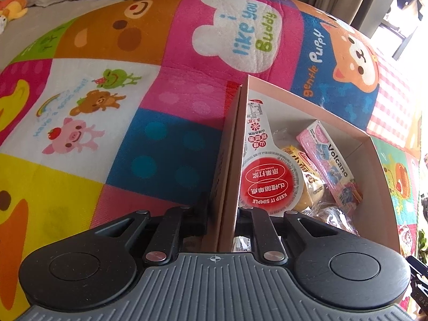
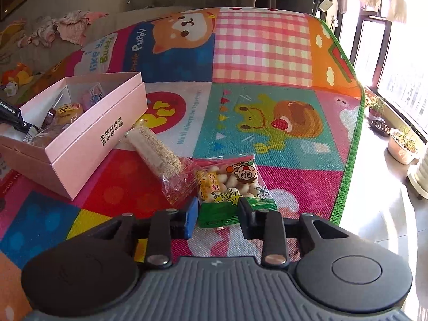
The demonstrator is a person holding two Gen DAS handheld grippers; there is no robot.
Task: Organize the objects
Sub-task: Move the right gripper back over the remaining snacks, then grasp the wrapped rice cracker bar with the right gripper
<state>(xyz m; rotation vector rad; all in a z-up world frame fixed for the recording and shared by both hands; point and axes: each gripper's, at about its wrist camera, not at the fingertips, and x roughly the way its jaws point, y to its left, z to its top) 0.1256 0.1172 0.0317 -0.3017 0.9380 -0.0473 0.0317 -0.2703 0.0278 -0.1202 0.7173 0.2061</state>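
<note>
Down between the right claw (image 2: 218, 215) fingers, a green-edged clear snack packet (image 2: 235, 184) of pale round biscuits.

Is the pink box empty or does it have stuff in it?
It has stuff in it. The pink box is open, and snack packets lie inside.

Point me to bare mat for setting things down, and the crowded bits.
Free: the checked and frog squares of the mat beyond the biscuit packet; also left of the pink box. Crowded: inside the box, and between box and packet, where the sesame bar lies.
</note>
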